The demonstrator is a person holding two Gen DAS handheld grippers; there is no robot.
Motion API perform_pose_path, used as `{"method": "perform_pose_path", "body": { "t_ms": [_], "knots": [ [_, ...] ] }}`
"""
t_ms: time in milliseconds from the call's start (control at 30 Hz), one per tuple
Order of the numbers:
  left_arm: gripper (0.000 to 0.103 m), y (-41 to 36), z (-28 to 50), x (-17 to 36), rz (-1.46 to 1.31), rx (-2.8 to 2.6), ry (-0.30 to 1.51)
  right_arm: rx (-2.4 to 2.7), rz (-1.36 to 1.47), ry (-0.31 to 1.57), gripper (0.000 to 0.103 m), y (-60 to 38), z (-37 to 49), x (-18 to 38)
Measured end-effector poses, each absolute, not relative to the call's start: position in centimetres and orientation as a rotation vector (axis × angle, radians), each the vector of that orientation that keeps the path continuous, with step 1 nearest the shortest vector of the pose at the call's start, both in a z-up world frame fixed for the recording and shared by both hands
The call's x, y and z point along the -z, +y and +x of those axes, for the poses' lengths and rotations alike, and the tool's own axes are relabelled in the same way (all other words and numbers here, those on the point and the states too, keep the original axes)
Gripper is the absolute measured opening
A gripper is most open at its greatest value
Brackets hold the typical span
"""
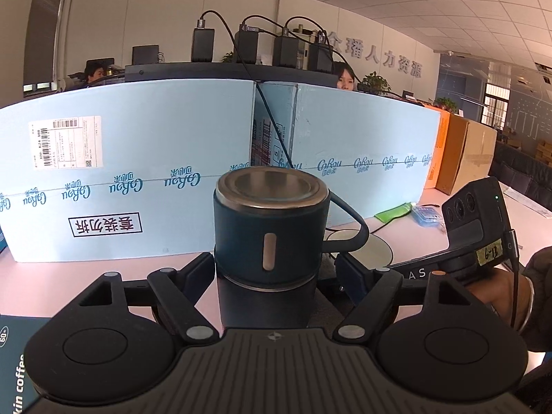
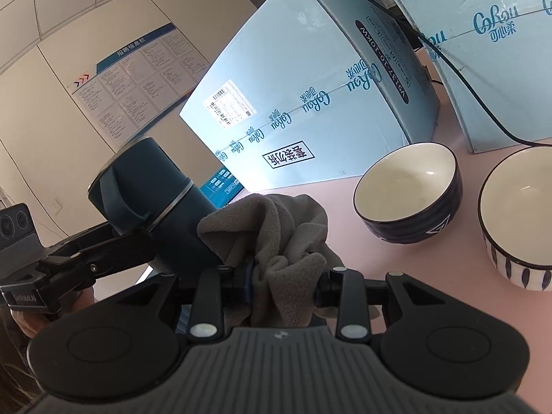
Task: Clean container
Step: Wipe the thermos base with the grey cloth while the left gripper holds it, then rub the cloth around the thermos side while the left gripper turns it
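A dark blue vacuum flask (image 1: 269, 234) with a steel-rimmed lid and a loop strap stands upright between the fingers of my left gripper (image 1: 274, 265). The jaws are open: the left fingertip lies close against the flask and a gap shows at the right fingertip (image 1: 341, 265). The flask's base is hidden behind the gripper. In the right wrist view my right gripper (image 2: 286, 283) is shut on a bunched grey cloth (image 2: 276, 227). The cloth rests against the side of the flask (image 2: 148, 186), just right of the left gripper (image 2: 114, 245).
A dark bowl (image 2: 414, 227) and a white striped bowl (image 2: 510, 269) sit on the pink table (image 2: 396, 276) to the right. Large light-blue cartons (image 1: 120, 172) wall off the back. A coffee box (image 1: 10, 362) lies at the near left. People sit behind the cartons.
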State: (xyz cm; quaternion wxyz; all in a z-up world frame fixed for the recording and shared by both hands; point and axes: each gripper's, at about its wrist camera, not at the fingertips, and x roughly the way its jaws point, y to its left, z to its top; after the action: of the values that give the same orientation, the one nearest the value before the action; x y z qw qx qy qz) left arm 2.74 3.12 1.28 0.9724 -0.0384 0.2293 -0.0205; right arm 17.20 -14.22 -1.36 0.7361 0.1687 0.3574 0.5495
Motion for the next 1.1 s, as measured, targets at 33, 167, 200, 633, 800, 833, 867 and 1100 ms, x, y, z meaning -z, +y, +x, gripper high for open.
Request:
{"method": "perform_pose_path", "body": {
  "t_ms": [33,167,200,633,800,833,867,1100],
  "knots": [
    [0.078,3.0,2.7,-1.2,-0.088,0.023,0.458,-1.208,0.379,0.778,0.035,-14.2,17.2,1.2],
    [0.078,2.6,2.5,-0.6,-0.108,-0.001,0.461,-1.209,0.406,0.740,0.035,-14.3,17.3,0.4],
    [0.078,2.4,2.5,-0.6,-0.102,-0.001,0.463,-1.206,0.410,0.731,0.035,-14.3,17.4,0.2],
    [0.078,1.3,2.9,-0.6,-0.062,-0.048,0.465,-1.271,0.508,0.653,0.036,-13.5,18.5,-1.8],
    [0.078,1.0,2.8,-0.7,-0.059,-0.055,0.467,-1.241,0.480,0.735,0.037,-12.9,18.7,0.6],
    [0.078,1.0,2.8,-0.7,-0.054,-0.056,0.469,-1.234,0.471,0.749,0.037,-12.8,18.7,1.0],
    [0.078,0.9,2.8,-0.7,-0.049,-0.057,0.471,-1.226,0.462,0.763,0.037,-12.8,18.7,1.4],
    [0.076,0.0,3.0,-0.7,0.022,-0.065,0.491,-1.257,0.479,0.731,0.037,-13.2,18.9,0.3]
  ]
}}
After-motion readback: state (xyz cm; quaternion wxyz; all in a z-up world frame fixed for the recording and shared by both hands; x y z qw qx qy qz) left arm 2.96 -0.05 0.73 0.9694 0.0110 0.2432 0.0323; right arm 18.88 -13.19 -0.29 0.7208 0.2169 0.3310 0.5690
